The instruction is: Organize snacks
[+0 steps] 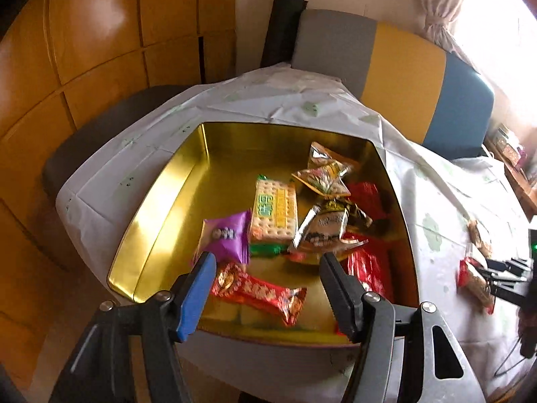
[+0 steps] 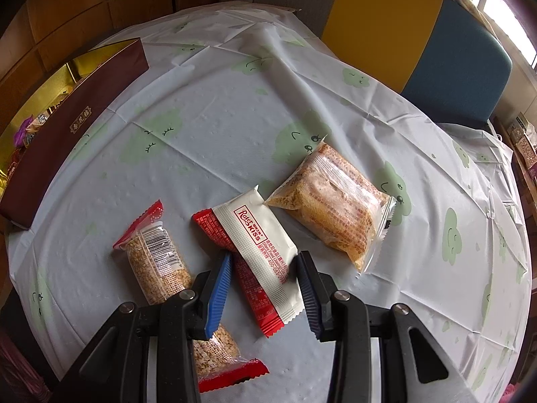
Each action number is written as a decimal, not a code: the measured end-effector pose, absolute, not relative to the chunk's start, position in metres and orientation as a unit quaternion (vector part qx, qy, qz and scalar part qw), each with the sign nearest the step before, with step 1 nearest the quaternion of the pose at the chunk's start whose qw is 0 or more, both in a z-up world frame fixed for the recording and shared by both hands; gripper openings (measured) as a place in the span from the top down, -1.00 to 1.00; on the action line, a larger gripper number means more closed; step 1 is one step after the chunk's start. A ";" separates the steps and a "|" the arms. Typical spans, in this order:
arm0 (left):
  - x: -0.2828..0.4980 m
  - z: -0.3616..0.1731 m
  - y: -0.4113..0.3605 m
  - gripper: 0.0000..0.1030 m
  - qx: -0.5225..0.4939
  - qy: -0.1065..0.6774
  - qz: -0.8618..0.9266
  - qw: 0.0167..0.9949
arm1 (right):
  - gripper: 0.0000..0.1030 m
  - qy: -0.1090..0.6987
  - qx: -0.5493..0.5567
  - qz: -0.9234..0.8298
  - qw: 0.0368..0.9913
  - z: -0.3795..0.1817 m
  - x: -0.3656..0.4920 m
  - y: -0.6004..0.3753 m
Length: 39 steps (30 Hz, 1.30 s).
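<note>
A purple packet (image 1: 225,236) is lying in the gold-lined tin (image 1: 161,201), the white tablecloth (image 2: 235,117) showing pale green clouds.

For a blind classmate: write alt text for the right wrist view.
The open right gripper straddles a white and red snack packet on a cloud-print tablecloth. A grain bar lies to its left, a clear cracker pack to its right, and a maroon tin at far left.

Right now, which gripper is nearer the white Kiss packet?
Right. The right gripper is open with its fingers on either side of the white Kiss packet; the left gripper is open over the gold tin.
</note>
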State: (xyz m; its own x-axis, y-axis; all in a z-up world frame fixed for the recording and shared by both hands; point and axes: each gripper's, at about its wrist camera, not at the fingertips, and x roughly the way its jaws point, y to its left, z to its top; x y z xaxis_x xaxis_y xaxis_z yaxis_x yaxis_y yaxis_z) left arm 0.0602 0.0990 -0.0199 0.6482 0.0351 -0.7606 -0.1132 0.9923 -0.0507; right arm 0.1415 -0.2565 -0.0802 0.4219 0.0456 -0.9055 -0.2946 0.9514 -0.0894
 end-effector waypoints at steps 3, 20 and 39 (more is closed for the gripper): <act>0.056 -0.023 0.094 -0.26 -0.038 0.418 0.040 0.907 | 0.22 0.528 -0.119 0.102 0.835 -0.080 0.141 -0.257; 0.050 -0.032 0.088 -0.26 -0.042 0.433 0.023 0.900 | 0.24 0.522 -0.143 0.101 0.835 -0.081 0.143 -0.252; 0.034 -0.028 0.138 -0.26 -0.083 0.413 0.060 0.905 | 0.34 0.463 -0.115 0.059 0.877 -0.022 0.136 -0.220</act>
